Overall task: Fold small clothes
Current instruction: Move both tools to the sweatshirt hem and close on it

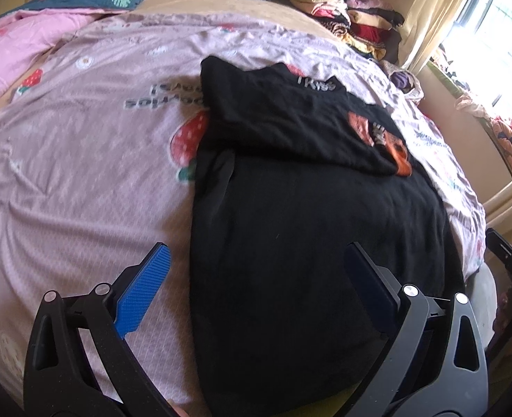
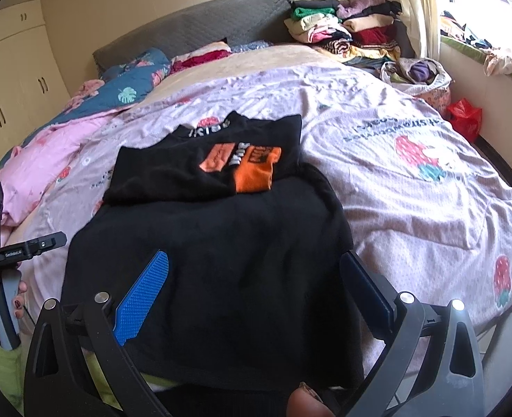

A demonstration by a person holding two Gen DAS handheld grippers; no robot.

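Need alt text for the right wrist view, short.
A black T-shirt with an orange print lies on a pink strawberry bedsheet, its top part folded down. The open right gripper hovers over its near end; stacked clothes sit by the headboard.

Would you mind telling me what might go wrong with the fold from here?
1. The black shirt hangs over the near bed edge, so it may slide off when gripped.
2. Its folded-over top part lies askew; lifting could undo it.
3. Jaws closing low could pinch the pink bedsheet too.
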